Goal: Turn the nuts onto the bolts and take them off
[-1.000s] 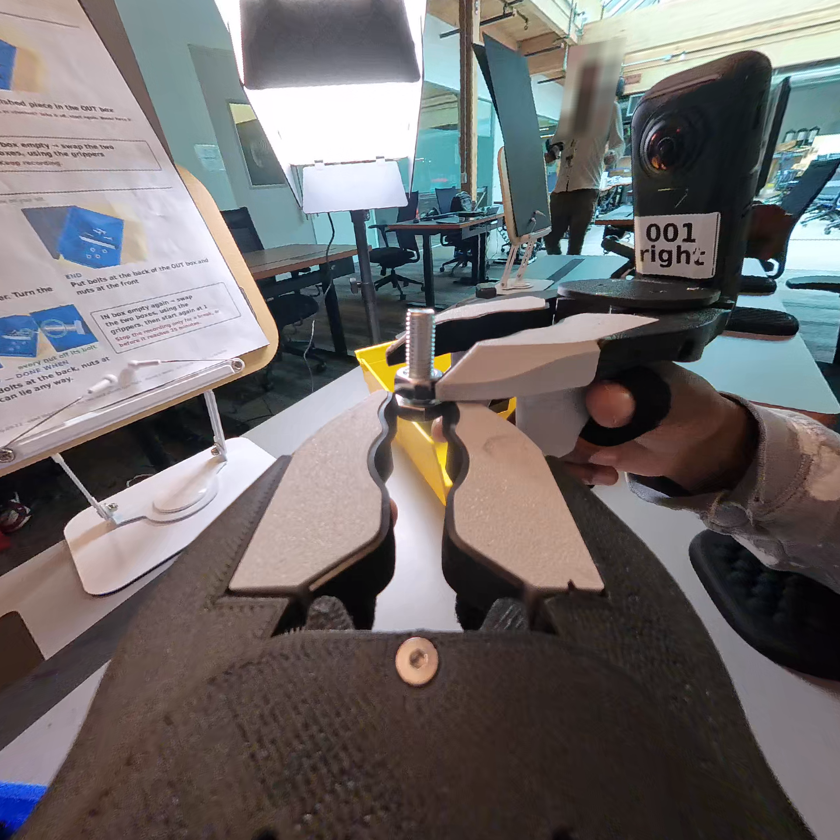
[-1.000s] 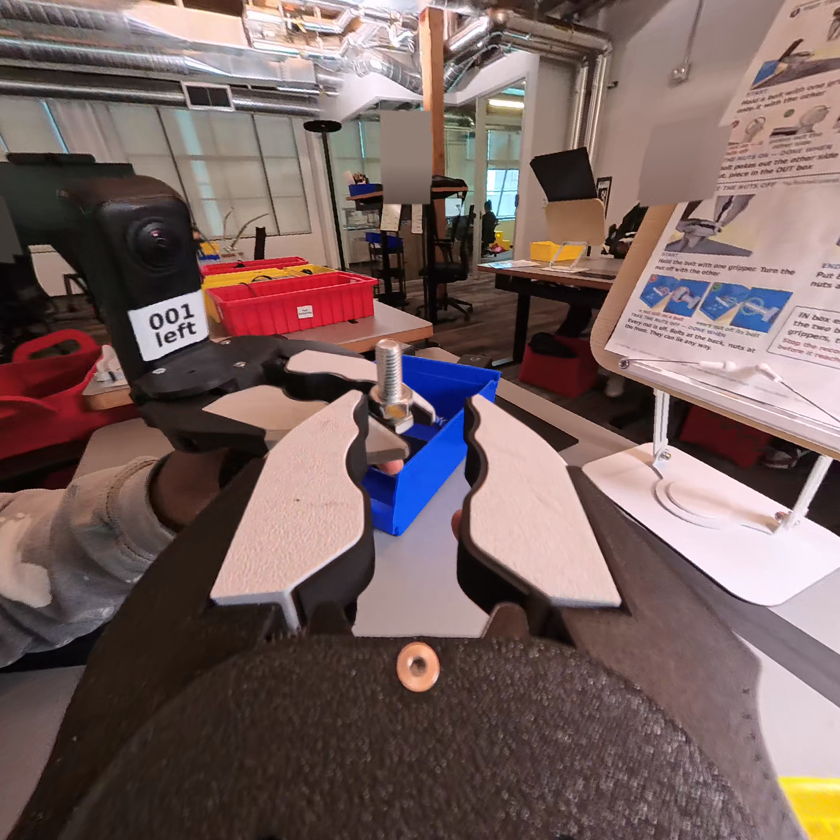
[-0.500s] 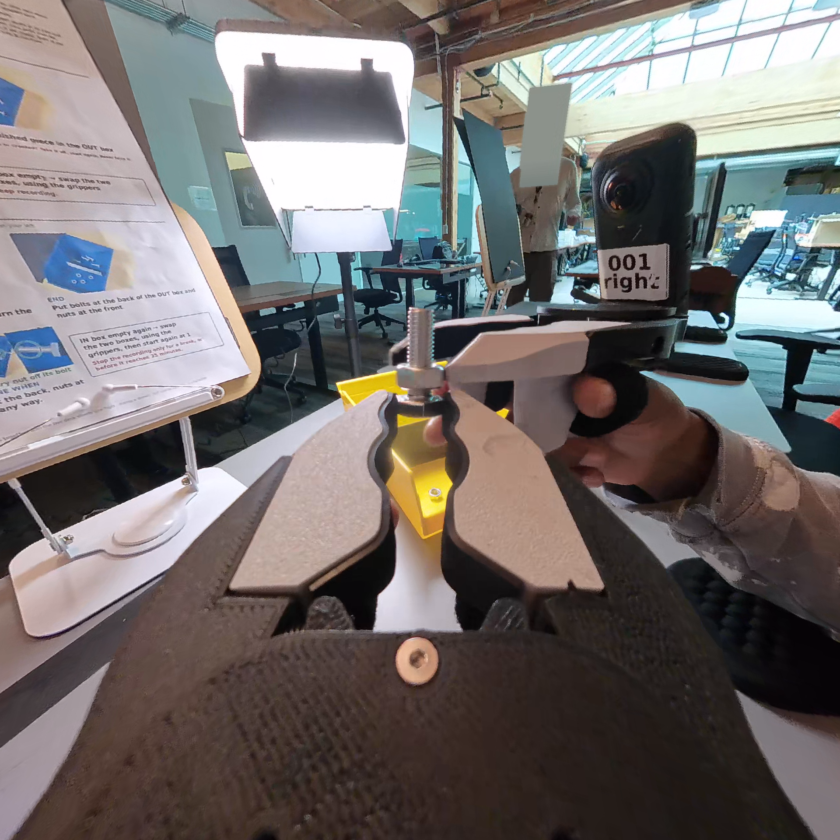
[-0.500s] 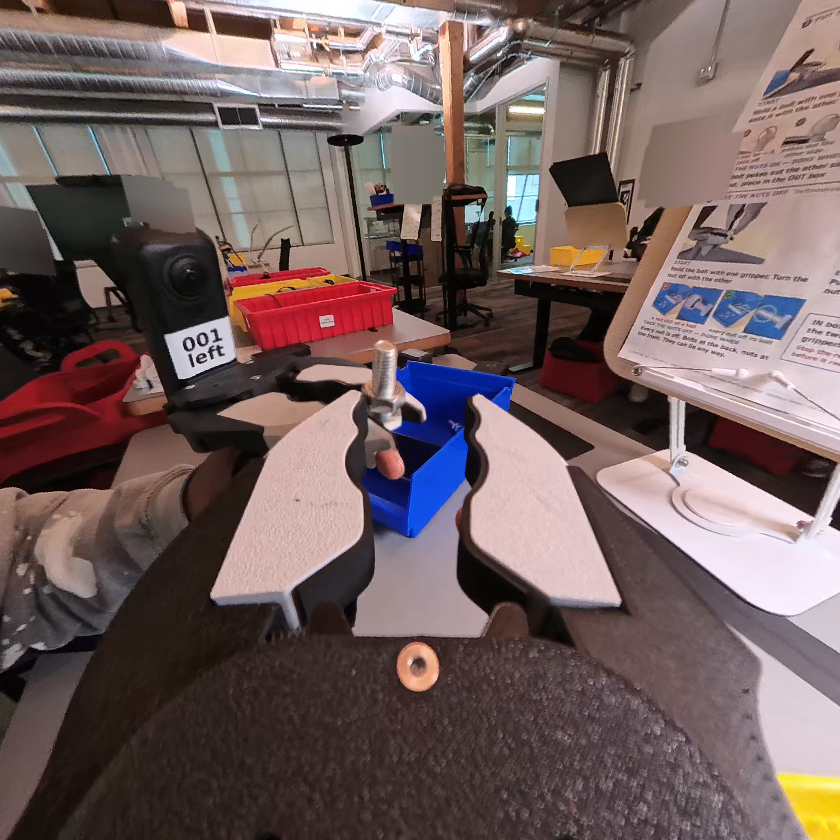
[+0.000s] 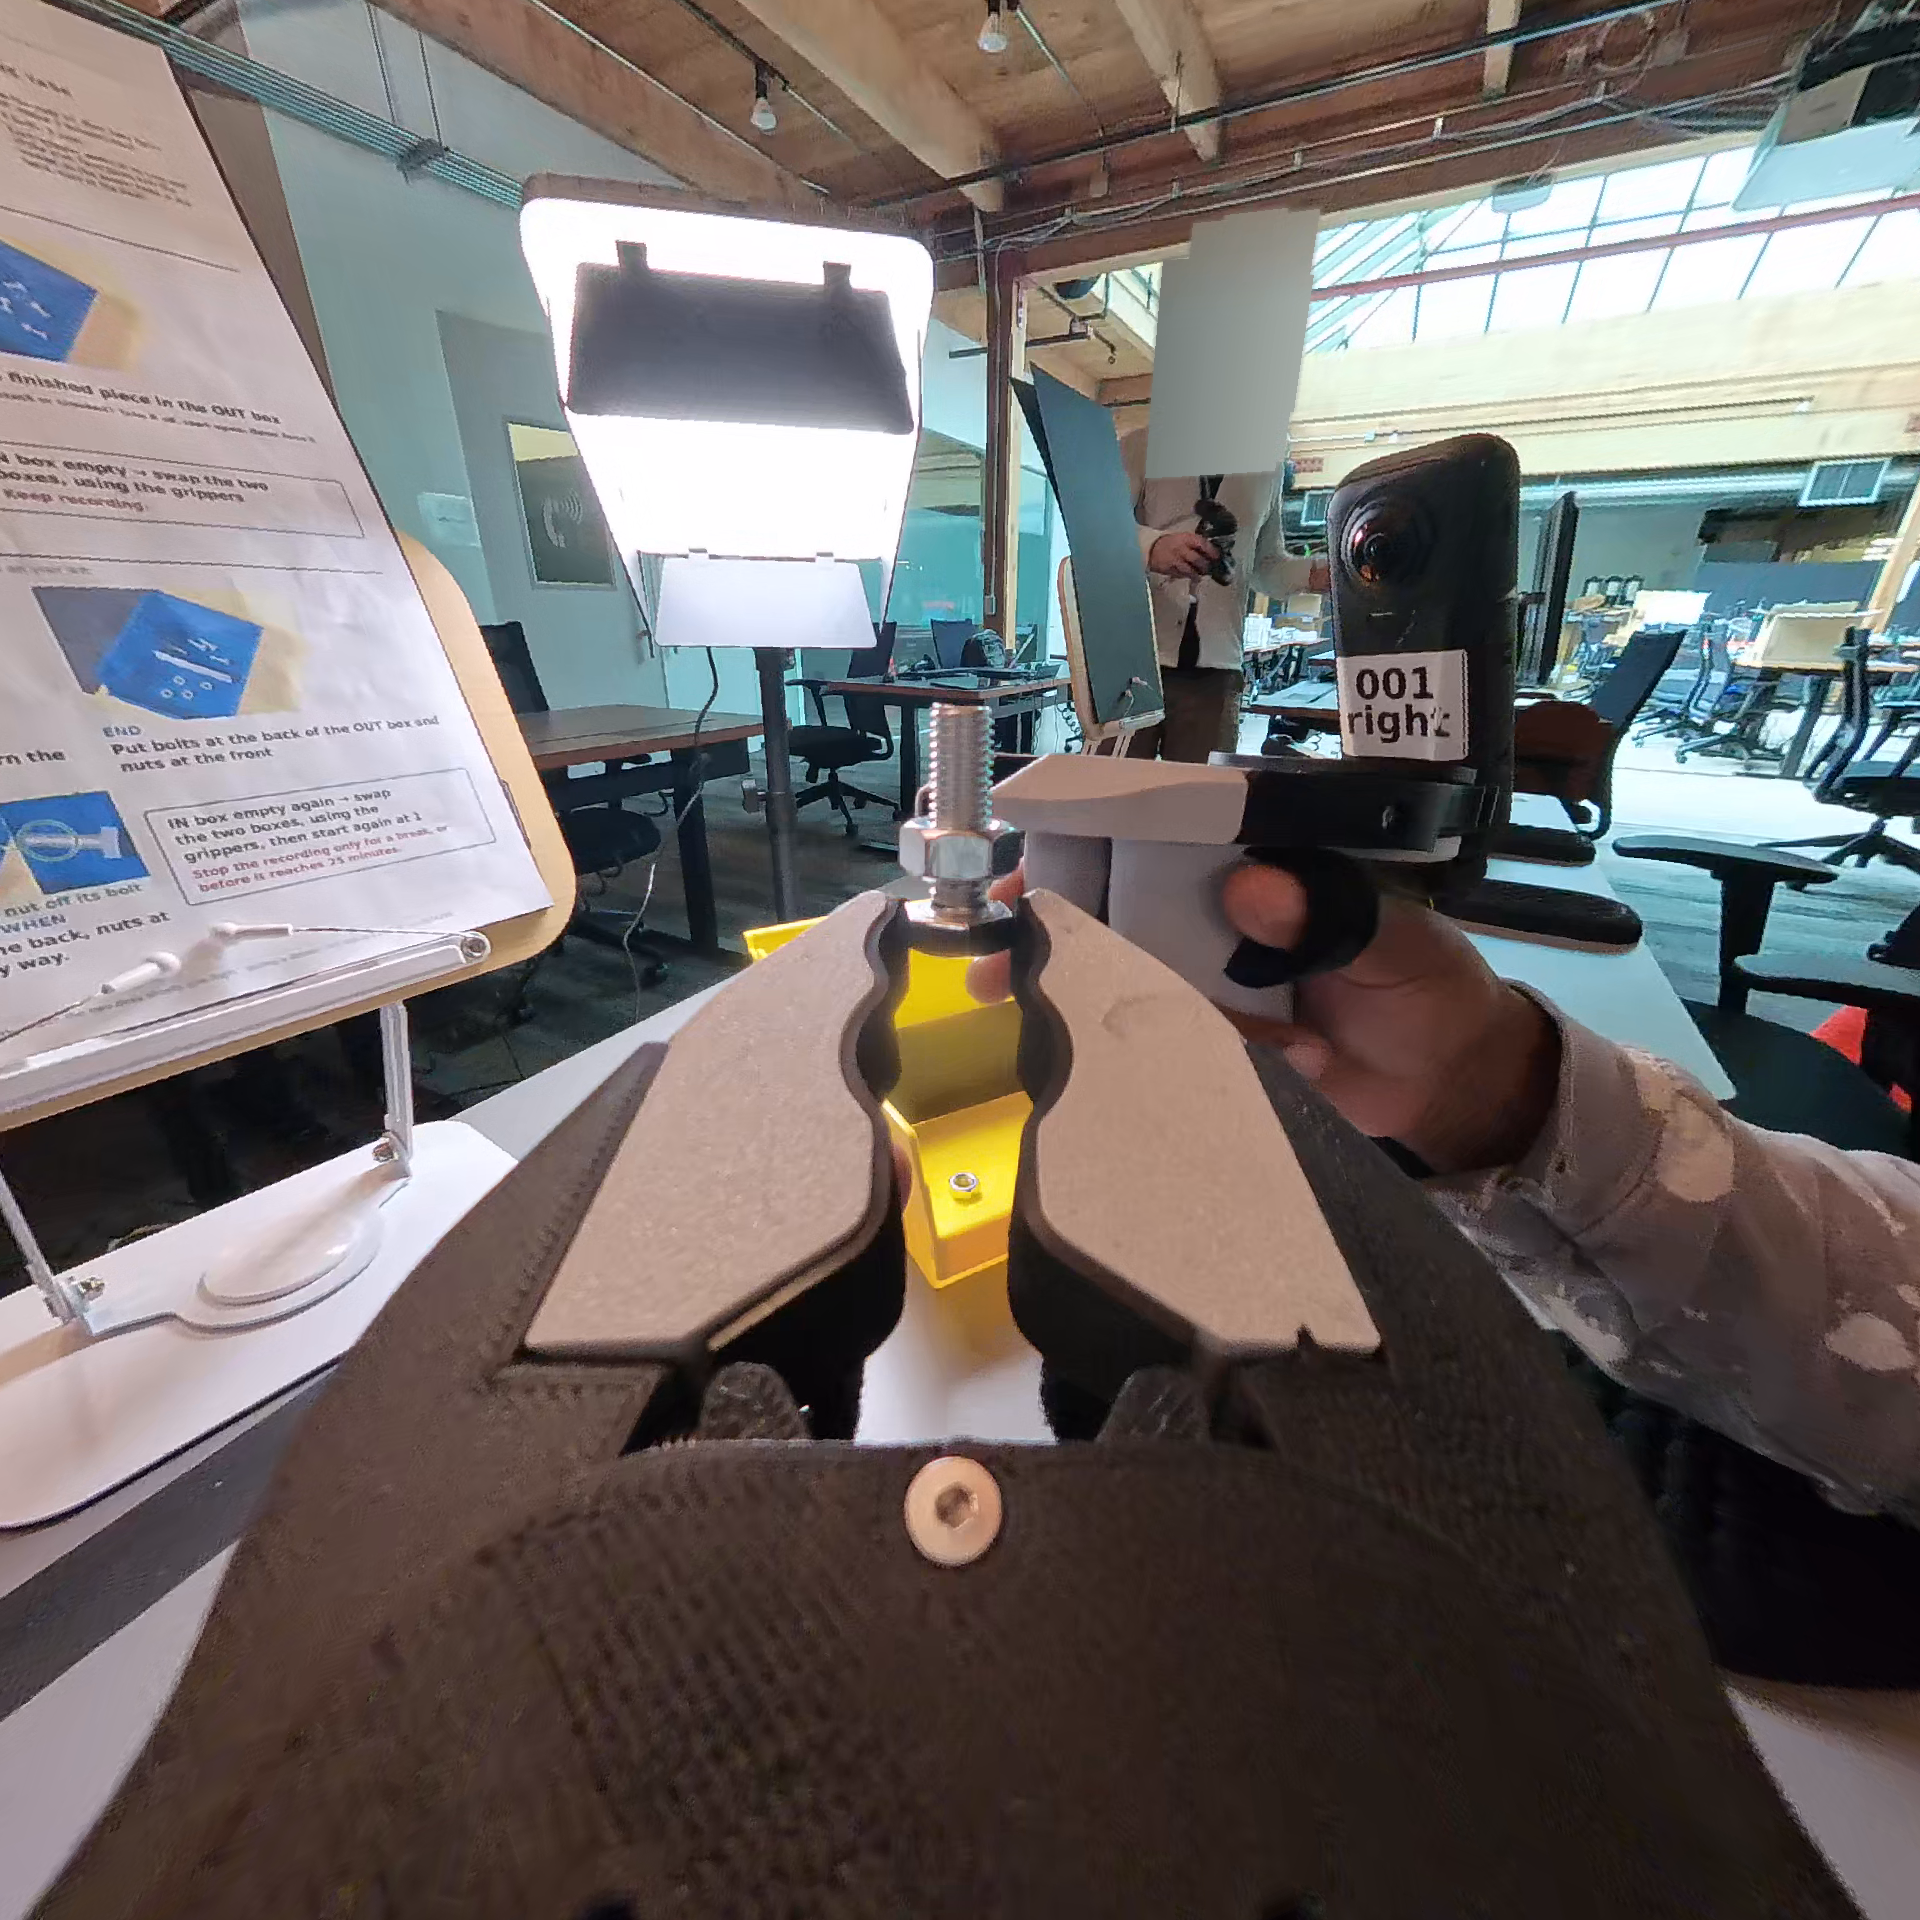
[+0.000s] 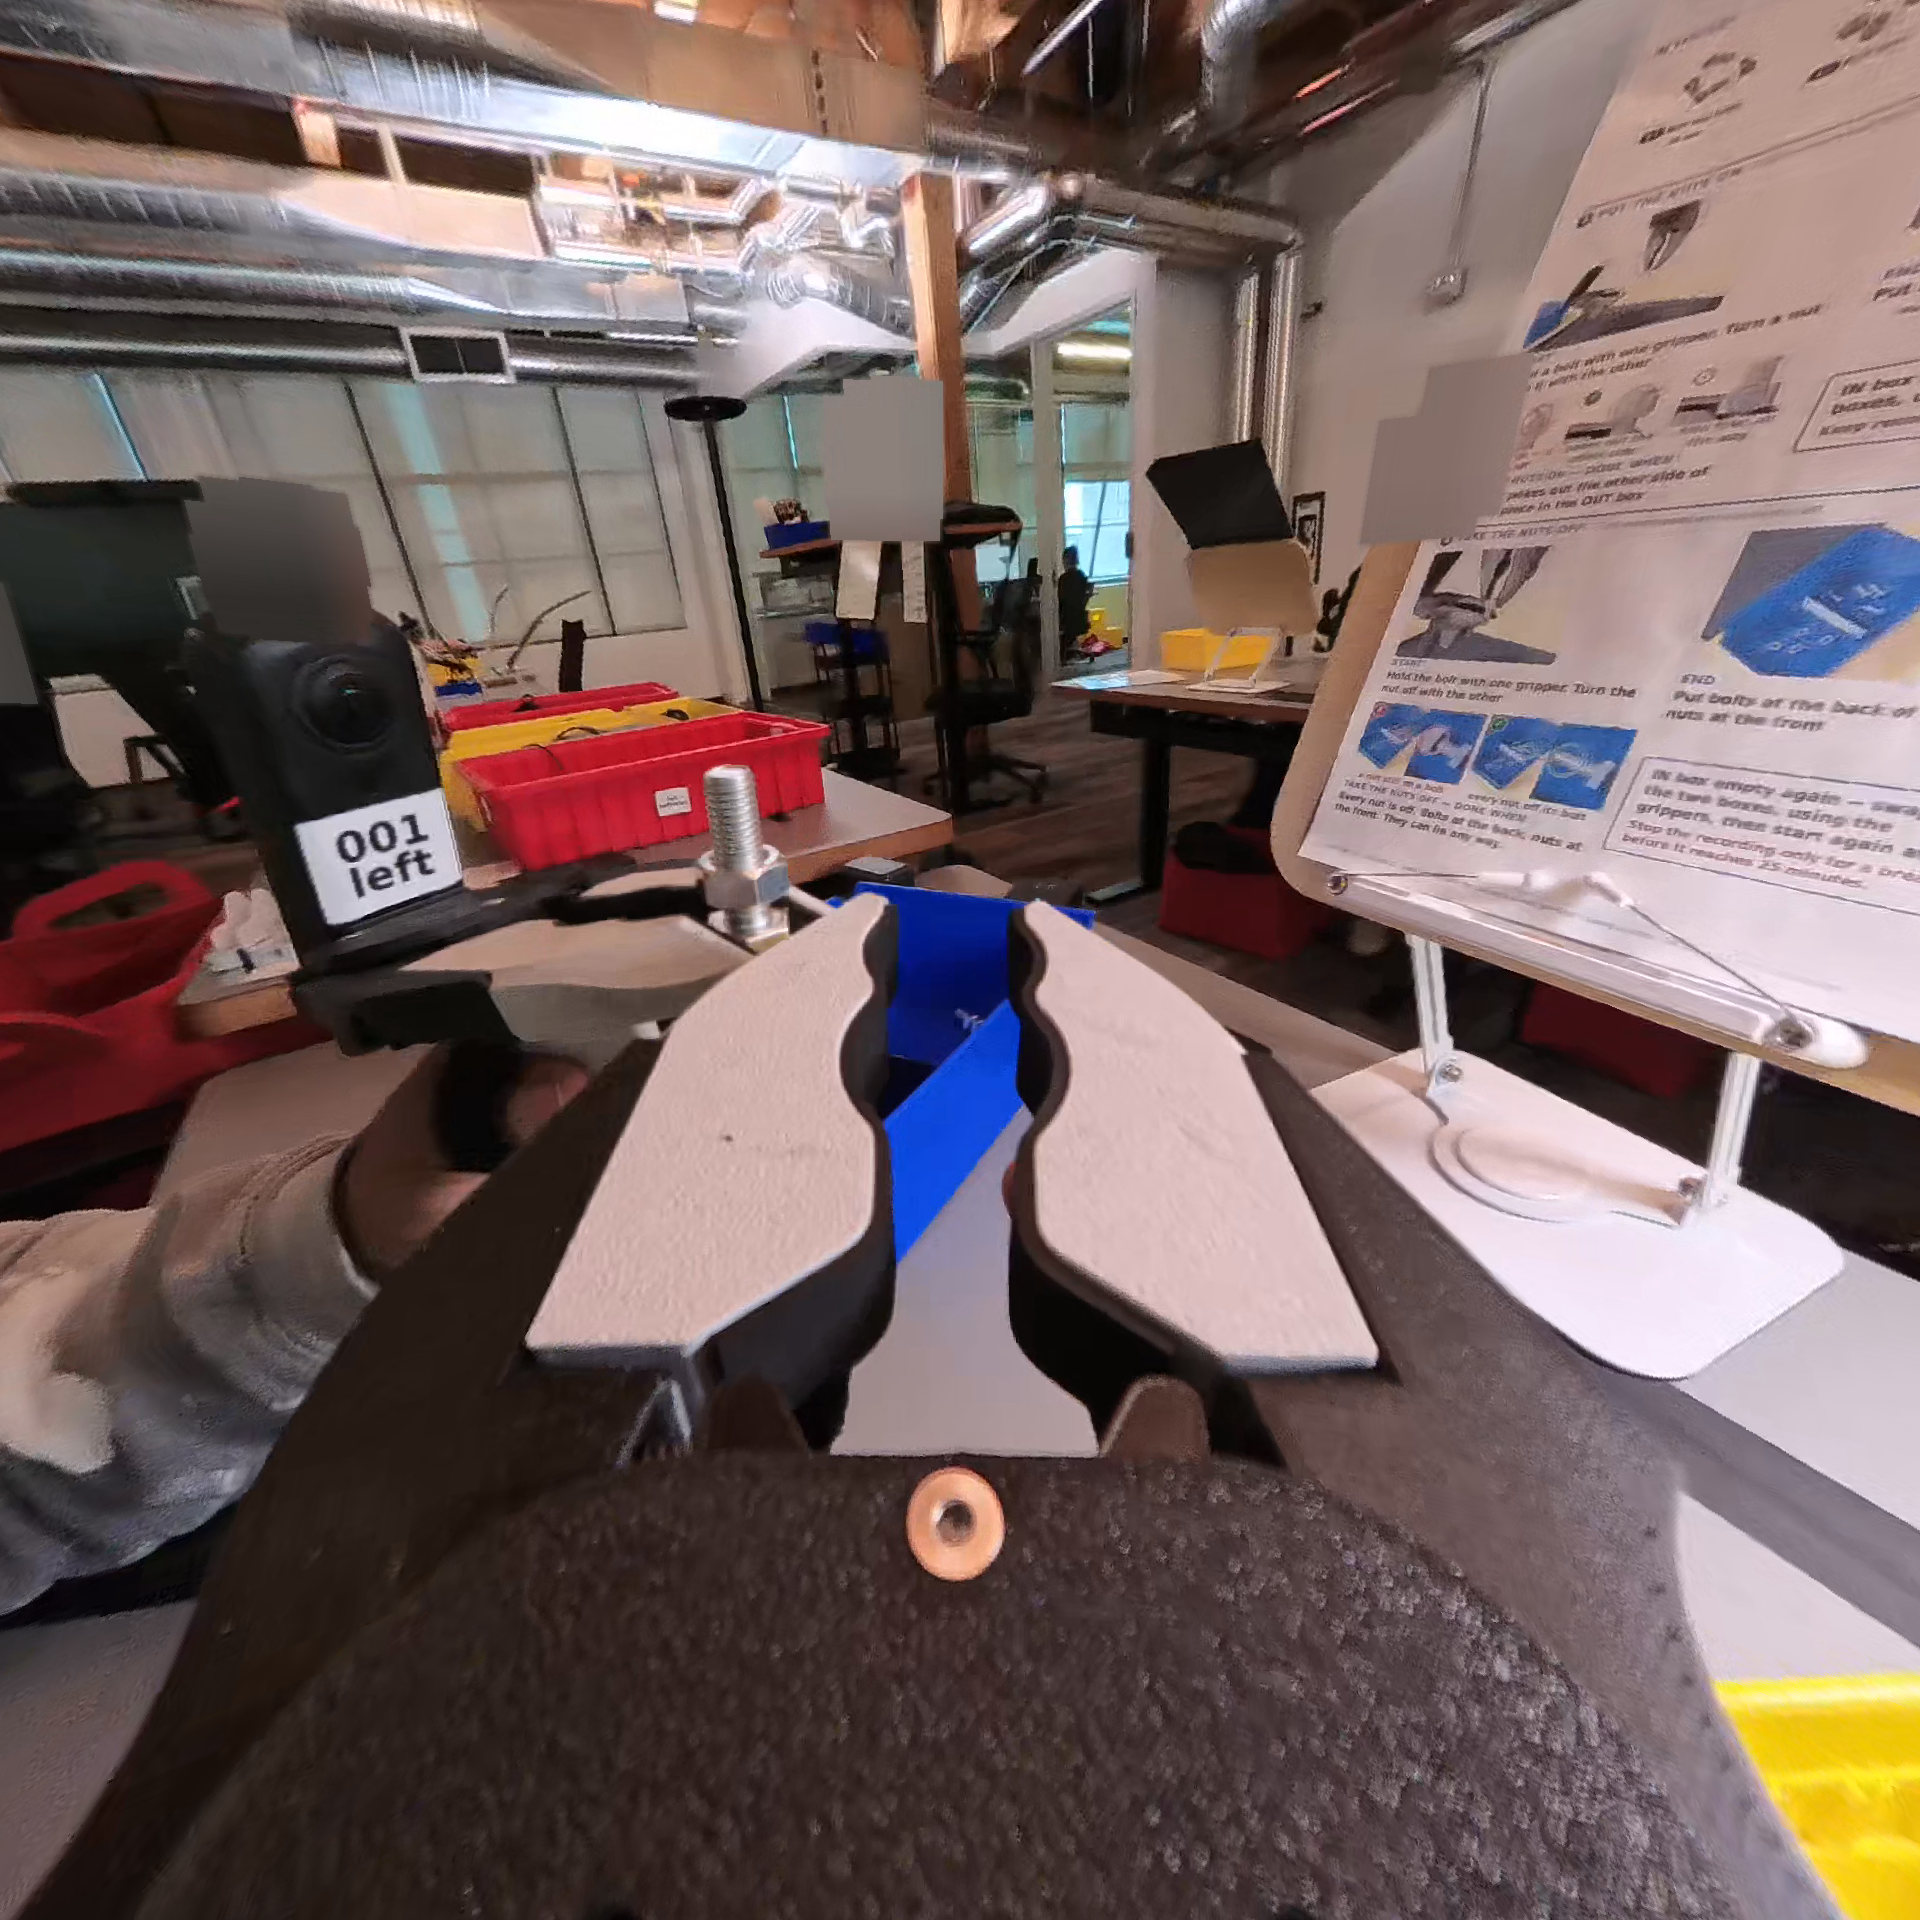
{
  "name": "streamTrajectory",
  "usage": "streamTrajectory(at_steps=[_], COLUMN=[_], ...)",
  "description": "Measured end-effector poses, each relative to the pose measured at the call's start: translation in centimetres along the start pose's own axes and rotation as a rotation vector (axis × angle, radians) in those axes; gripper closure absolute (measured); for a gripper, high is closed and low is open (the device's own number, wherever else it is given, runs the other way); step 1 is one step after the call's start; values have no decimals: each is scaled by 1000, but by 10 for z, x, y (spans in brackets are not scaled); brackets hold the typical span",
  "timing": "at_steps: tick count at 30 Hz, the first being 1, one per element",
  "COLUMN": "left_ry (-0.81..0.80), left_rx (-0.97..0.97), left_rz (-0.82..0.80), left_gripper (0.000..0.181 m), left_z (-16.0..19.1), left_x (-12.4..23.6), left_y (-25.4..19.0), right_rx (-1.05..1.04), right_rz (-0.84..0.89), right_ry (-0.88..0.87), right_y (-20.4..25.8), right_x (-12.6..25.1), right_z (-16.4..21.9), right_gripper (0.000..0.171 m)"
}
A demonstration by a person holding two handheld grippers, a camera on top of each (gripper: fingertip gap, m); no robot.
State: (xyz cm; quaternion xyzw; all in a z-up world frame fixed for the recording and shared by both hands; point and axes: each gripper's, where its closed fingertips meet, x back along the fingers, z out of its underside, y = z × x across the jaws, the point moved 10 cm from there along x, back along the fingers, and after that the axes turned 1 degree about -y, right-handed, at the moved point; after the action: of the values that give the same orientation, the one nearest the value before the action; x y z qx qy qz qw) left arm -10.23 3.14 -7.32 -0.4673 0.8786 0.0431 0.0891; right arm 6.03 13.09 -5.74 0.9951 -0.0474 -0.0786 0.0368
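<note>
I am looking into an open-plan office turned workshop: exposed timber beams (image 5: 1164, 42) and metal ducts (image 6: 312, 208) run overhead, desks and office chairs (image 5: 1766, 769) stand behind the studio light panel (image 5: 727, 416), and red parts bins (image 6: 644, 779) sit left of it.

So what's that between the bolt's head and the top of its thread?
A nut sits on the bolt above the left claw; both views show it.
</note>
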Motion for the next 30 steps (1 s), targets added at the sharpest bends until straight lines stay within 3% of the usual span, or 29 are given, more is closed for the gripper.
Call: streamTrajectory(at_steps=[6, 10, 12, 20, 25, 30], left_ry=[9, -12, -33, -24, -42, -32], left_rx=[-7, -6, 1, -19, -14, -12], left_rz=[9, 1, 6, 8, 14, 10], left_gripper=[162, 162, 162, 162, 162, 162], left_z=[4, 2, -2, -1, -6, -2], left_x=[-3, -1, 2, 0, 3, 1], left_y=[-3, -2, 0, -3, -4, -3], right_rx=[7, -6, -5, 10, -26, -9], right_rz=[-112, -102, -23, -111, -3, -109], right_ry=[22, 17, -26, -3, -2, -31], right_y=[19, 17, 8, 23, 6, 22], right_x=[-8, -9, -3, -9, -2, -5], right_z=[-2, 0, -2, -3, -2, -8], right_gripper=[135, 138, 152, 135, 150, 134])
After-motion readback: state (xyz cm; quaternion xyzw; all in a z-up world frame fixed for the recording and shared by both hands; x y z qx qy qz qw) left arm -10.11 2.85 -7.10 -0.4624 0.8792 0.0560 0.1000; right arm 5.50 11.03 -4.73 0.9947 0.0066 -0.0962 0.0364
